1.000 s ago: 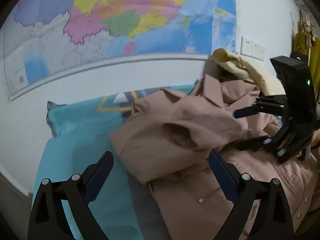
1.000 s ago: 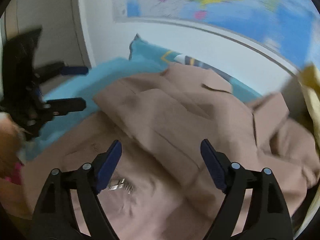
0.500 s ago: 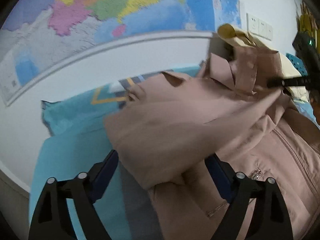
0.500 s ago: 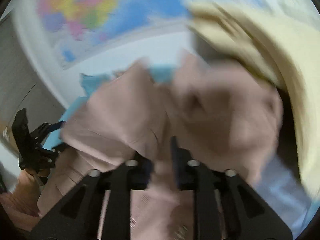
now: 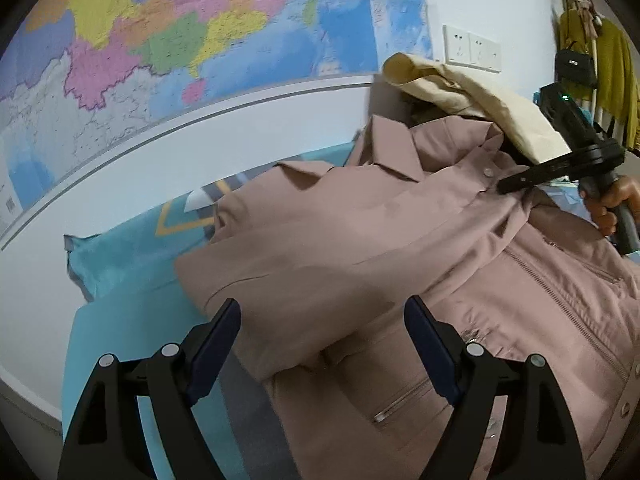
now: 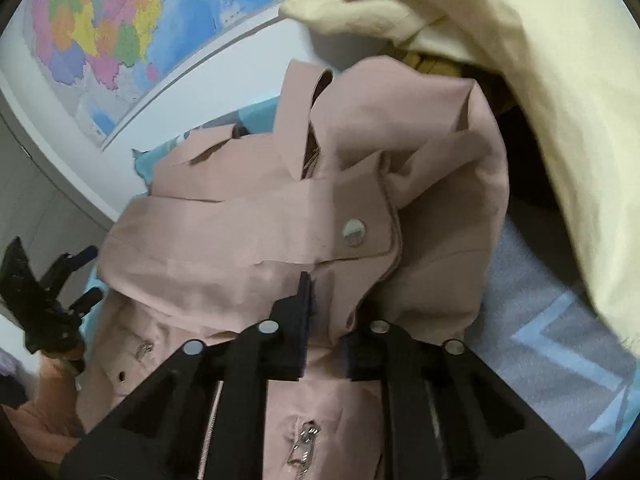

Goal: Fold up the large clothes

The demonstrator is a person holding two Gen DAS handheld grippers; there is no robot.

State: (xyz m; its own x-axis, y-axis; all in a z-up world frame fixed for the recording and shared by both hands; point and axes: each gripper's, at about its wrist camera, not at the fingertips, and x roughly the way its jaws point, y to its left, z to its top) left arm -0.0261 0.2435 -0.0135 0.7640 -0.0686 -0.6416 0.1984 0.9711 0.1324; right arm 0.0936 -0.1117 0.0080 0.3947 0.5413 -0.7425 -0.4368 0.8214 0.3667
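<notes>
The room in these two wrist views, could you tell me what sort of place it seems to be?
Probably a bedroom in a home. A large wall map hangs above a teal bedspread where a pink jacket lies, and on the far right a black handbag and yellow garment hang on the wall.

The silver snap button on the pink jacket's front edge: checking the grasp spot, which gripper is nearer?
Right. The right gripper is closing on the pink jacket just below the silver snap button; the left gripper hovers over the sleeve.

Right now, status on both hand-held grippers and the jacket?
Right hand-held gripper closing on jacket placket. Left hand-held gripper closing slightly, folded sleeve between pads, no grip. Cream garment crowds the collar.
</notes>
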